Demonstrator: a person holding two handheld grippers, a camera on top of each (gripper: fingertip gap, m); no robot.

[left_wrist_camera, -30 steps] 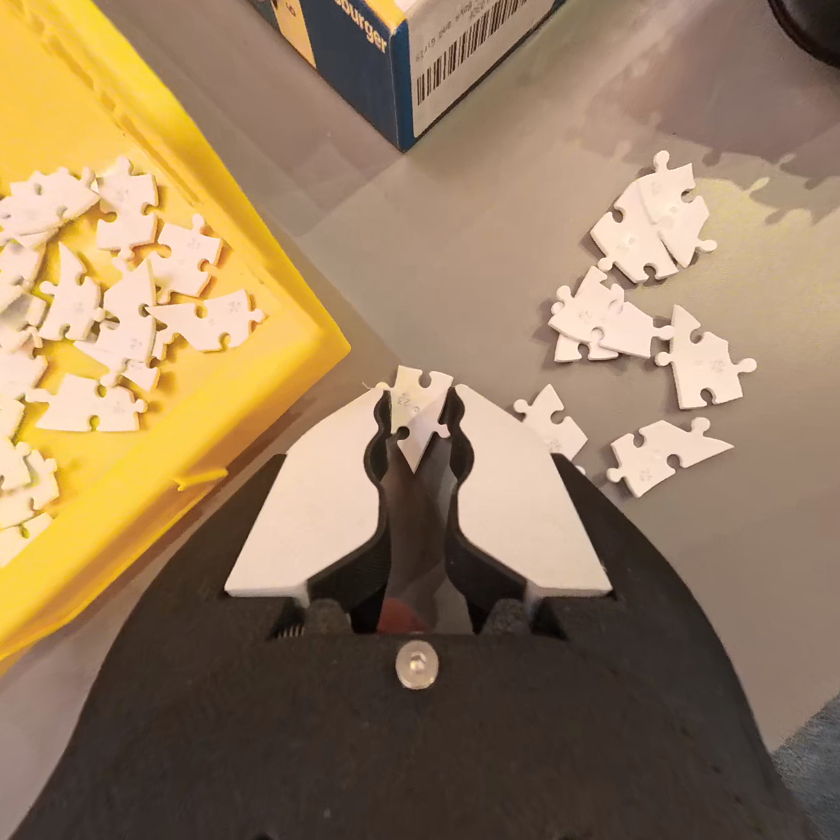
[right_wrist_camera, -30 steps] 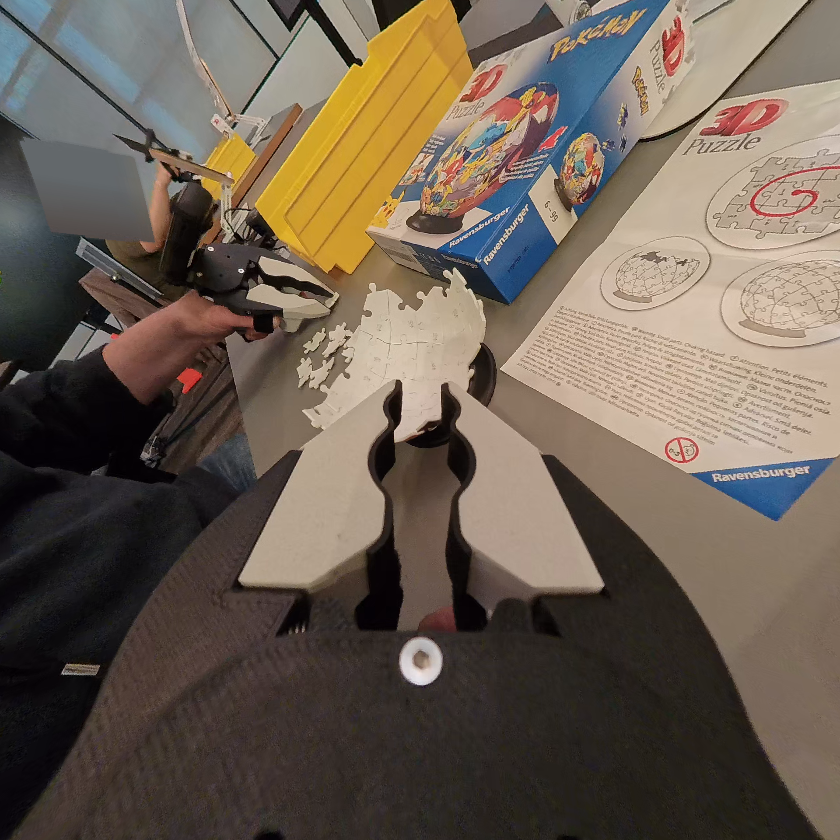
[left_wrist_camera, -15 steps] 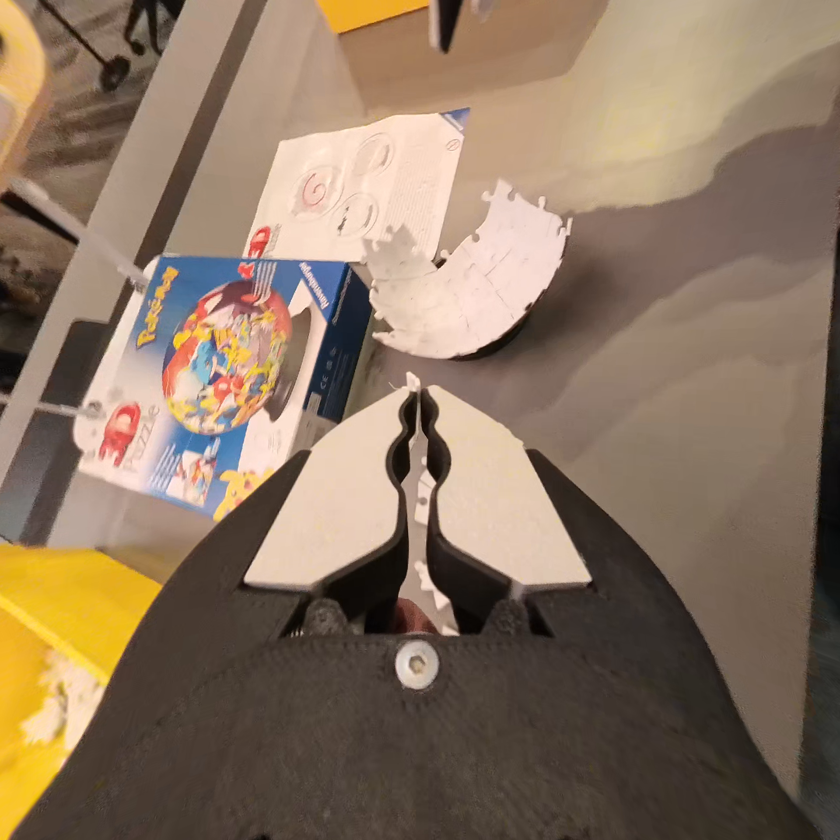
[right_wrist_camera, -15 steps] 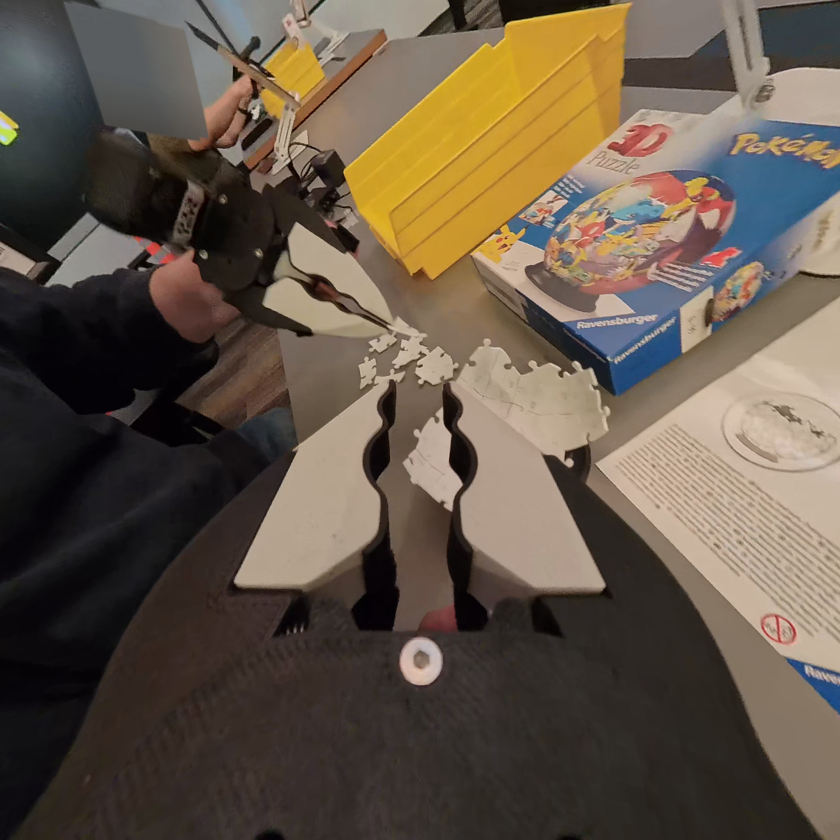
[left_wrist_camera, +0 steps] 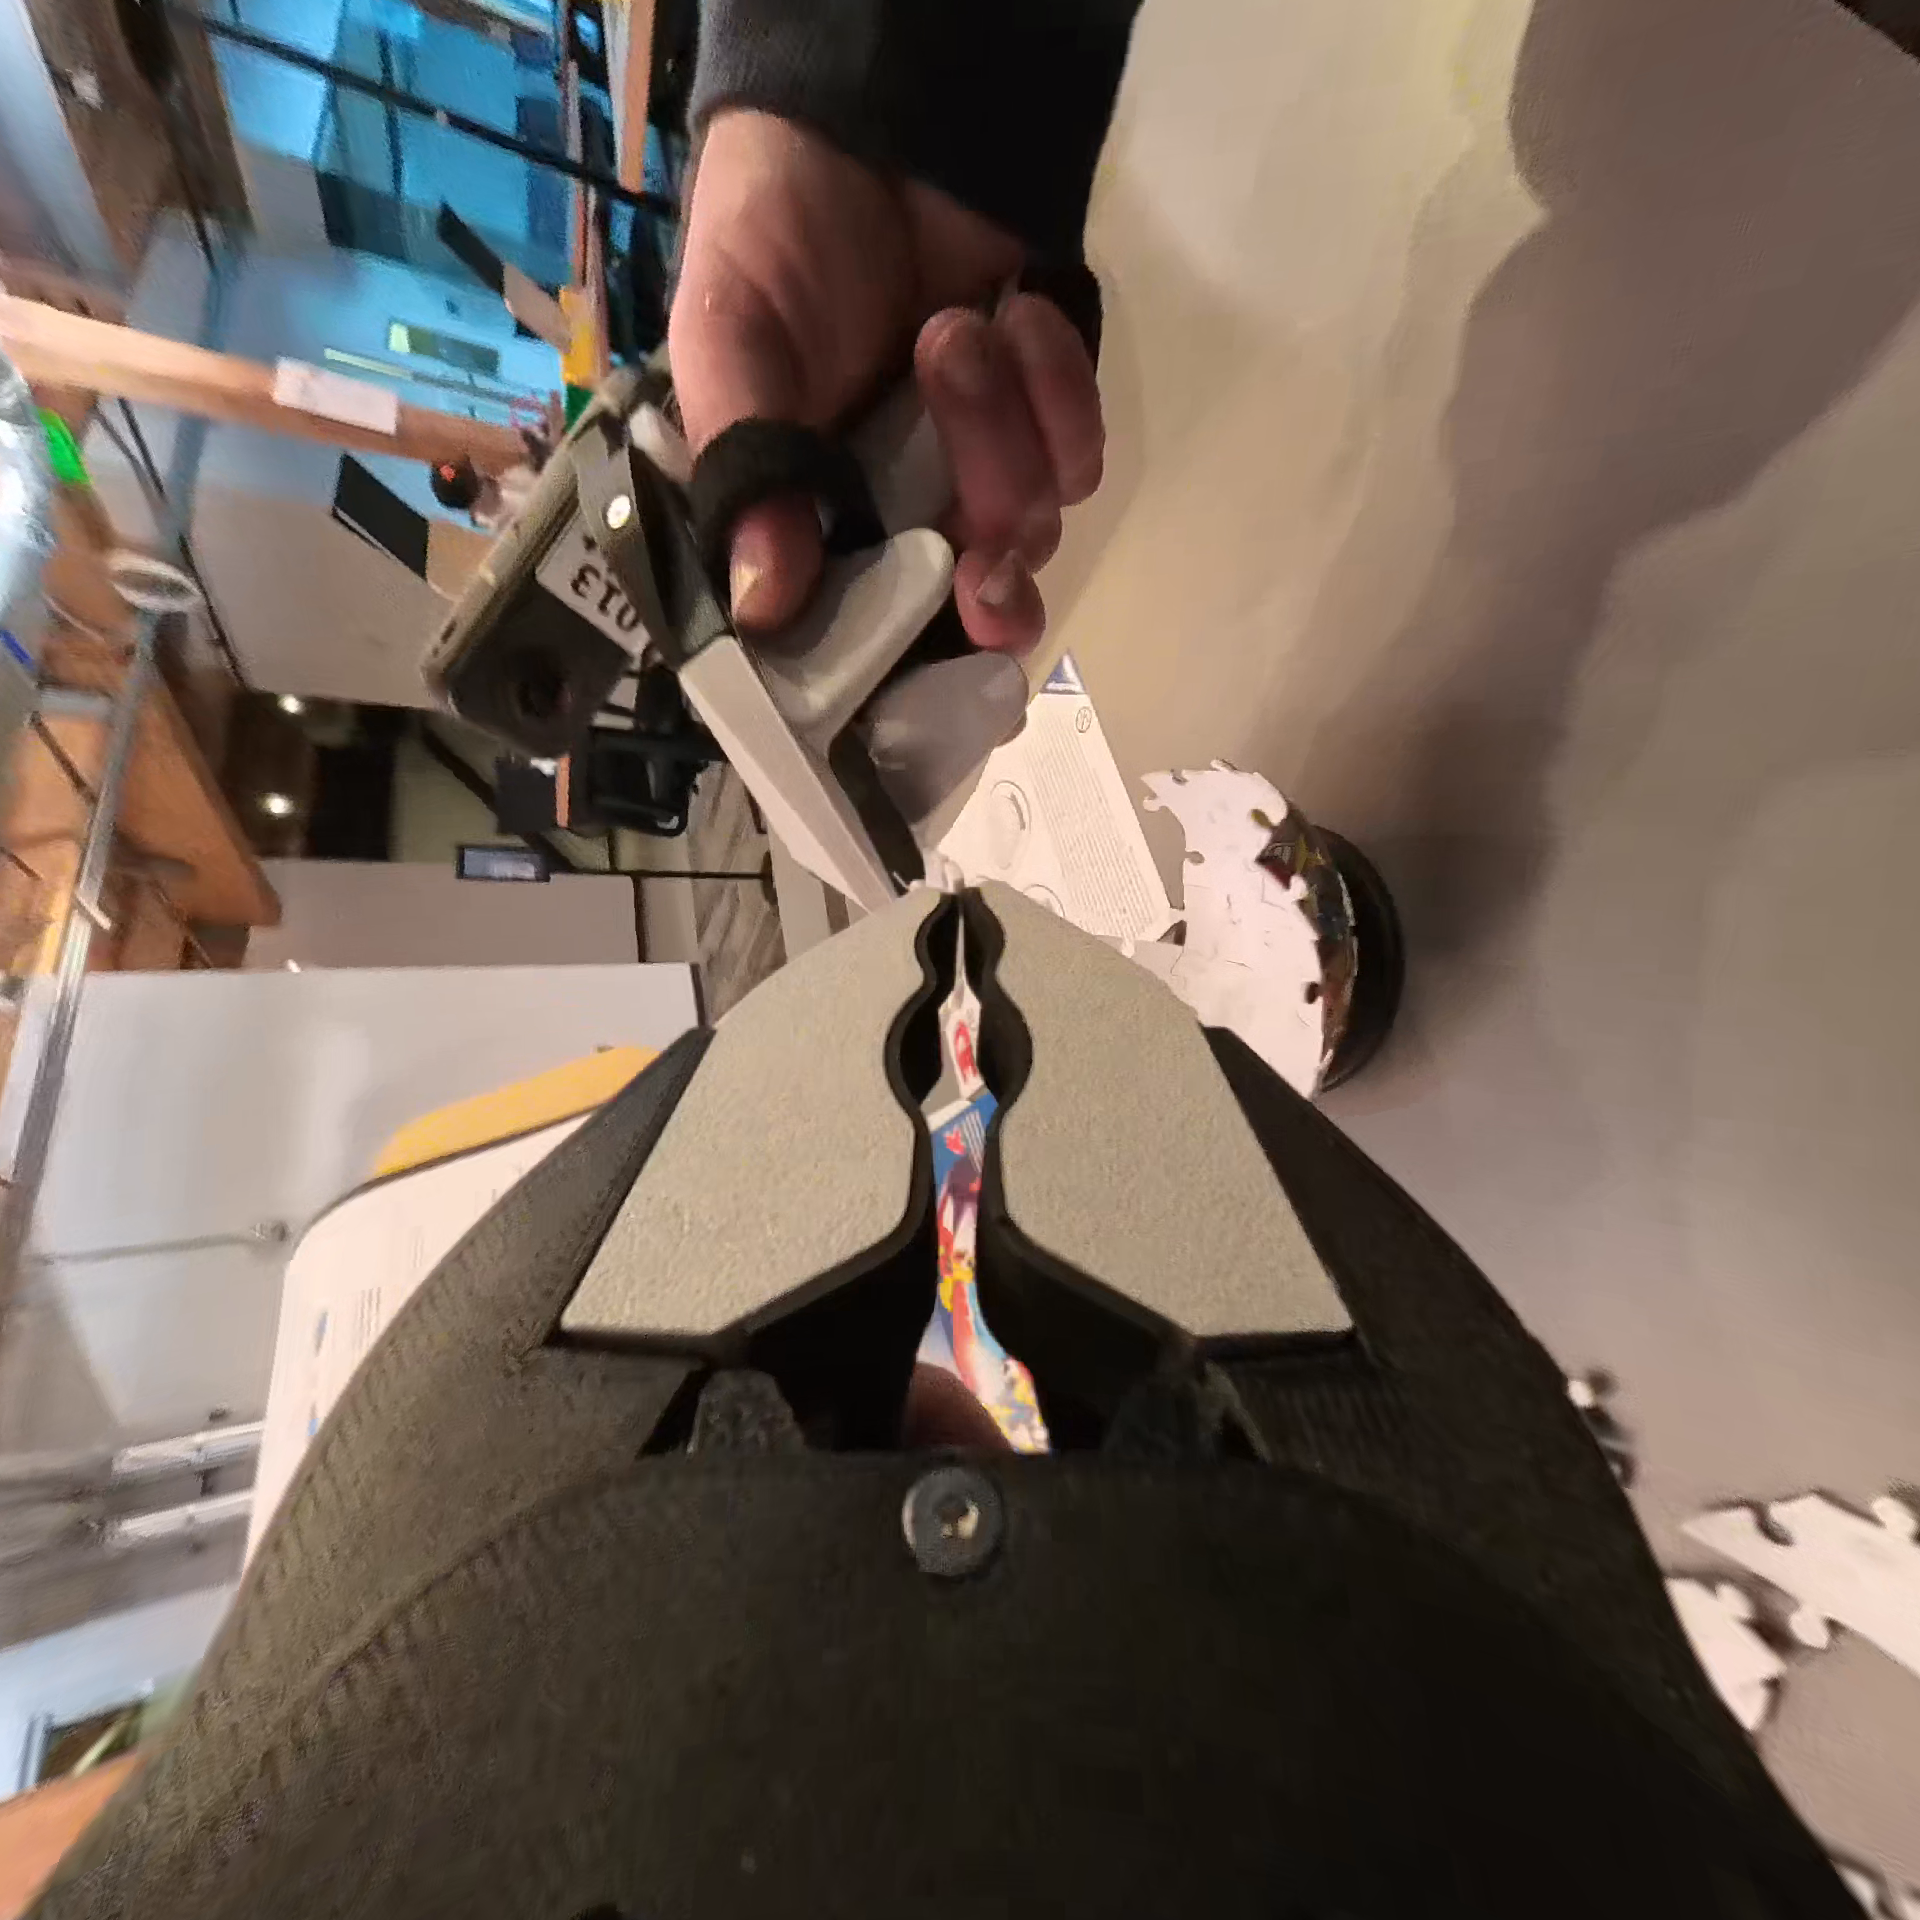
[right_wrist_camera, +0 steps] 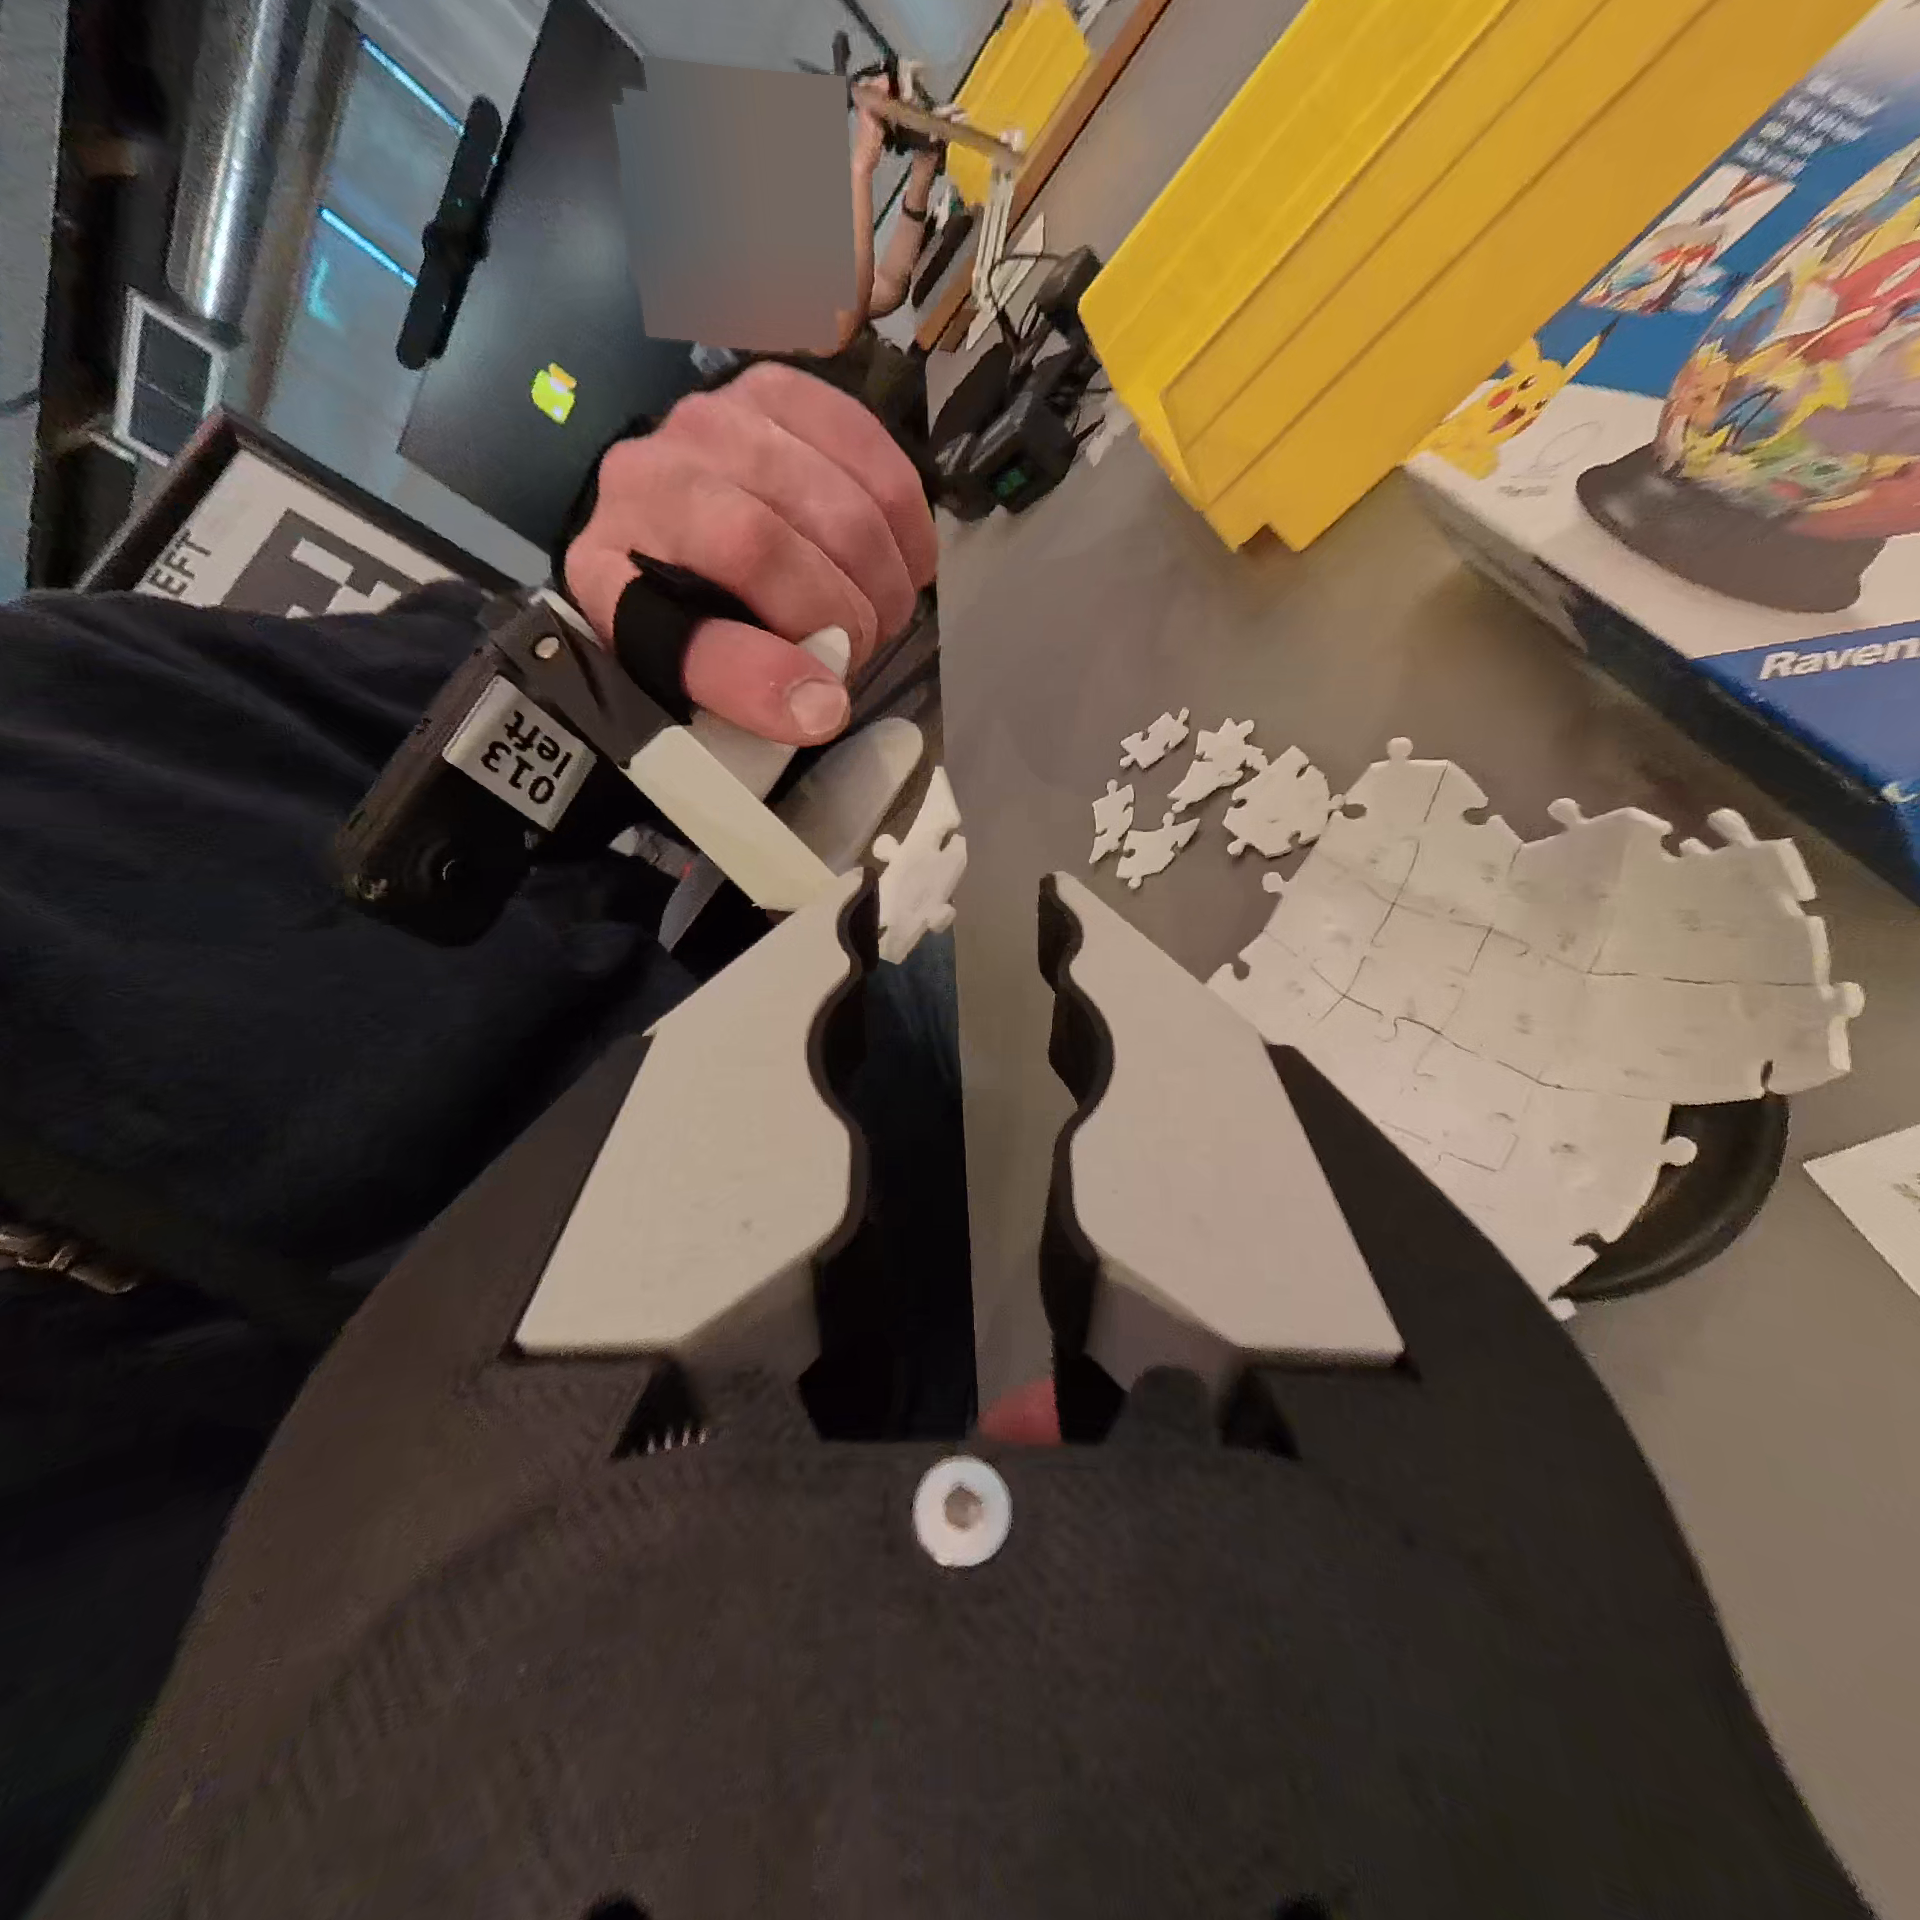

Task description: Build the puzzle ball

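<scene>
Left gripper has its fingers pinching a white jigsaw piece, seen edge-on at centre of its own view but face-on just above the right gripper, whose fingers are spread and empty. At right centre, the half-built white puzzle shell sits on a black ring stand; loose white pieces lie on the grey surface beyond, yellow bins upper right.

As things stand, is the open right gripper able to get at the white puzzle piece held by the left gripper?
Probably yes: the right gripper is open, and the white puzzle piece sticks out of the left gripper right at its fingertips, with nothing between.
</scene>
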